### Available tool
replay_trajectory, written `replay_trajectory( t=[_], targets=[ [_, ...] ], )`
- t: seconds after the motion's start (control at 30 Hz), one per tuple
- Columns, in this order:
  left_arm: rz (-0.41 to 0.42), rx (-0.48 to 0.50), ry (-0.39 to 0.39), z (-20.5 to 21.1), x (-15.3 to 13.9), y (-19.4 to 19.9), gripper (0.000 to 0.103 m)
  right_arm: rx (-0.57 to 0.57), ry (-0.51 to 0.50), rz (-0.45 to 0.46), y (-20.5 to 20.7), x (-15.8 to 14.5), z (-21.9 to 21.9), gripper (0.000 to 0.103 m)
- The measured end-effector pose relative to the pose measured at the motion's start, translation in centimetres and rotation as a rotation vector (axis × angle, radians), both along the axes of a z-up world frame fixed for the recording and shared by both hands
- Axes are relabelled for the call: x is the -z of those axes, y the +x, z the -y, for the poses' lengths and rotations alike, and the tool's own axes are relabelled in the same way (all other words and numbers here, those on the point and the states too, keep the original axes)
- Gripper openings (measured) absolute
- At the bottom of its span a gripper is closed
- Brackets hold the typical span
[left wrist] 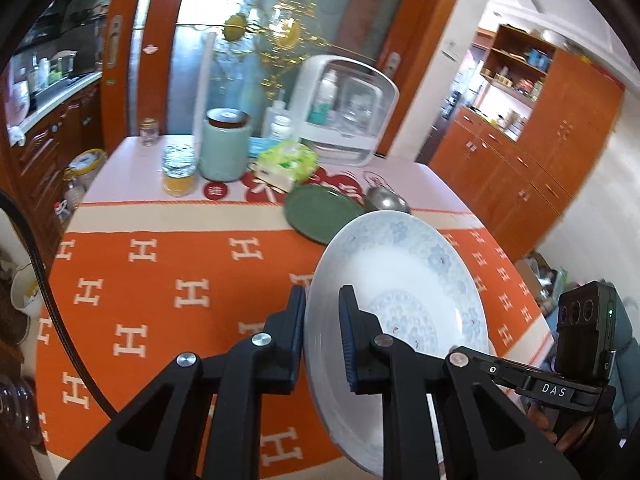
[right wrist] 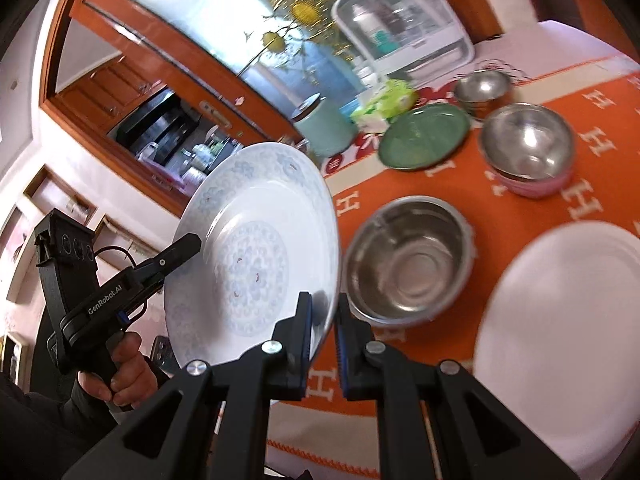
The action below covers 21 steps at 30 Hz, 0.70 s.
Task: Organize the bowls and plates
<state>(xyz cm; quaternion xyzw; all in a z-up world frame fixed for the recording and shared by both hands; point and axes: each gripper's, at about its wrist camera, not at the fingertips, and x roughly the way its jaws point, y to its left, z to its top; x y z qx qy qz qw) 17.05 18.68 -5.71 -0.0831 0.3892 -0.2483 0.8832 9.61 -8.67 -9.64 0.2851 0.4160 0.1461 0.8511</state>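
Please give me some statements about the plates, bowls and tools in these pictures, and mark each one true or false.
1. Both tools grip the patterned plate by its rim. True: the left tool and the right tool each clamp an edge.
2. The patterned plate lies flat on the table. False: it is lifted and tilted.
3. The green plate is stacked on the plain white plate. False: they lie apart on the tablecloth.
4. One steel bowl sits in a pink bowl. True.
5. The nearest steel bowl holds food. False: it looks empty.

Both tongs [right wrist: 323,308] pinching patterned plate [right wrist: 256,236], steel bowl [right wrist: 408,260] beside
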Motion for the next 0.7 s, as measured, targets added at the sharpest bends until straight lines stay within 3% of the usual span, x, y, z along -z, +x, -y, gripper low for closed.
replay_trajectory(
  t=[0.33, 0.7],
  targets=[
    [-0.024, 0.17, -0.022, 5.3, 0.9, -1.1, 0.015, 0.158, -0.011, -0.02, -4.8, 0.3, 3.7, 0.011],
    [-0.08, 0.333, 0.045, 12.5, 3.5, -0.3, 0.015, 0.291, -0.05, -0.069, -7.2, 1.8, 8.2, 0.011]
  ],
)
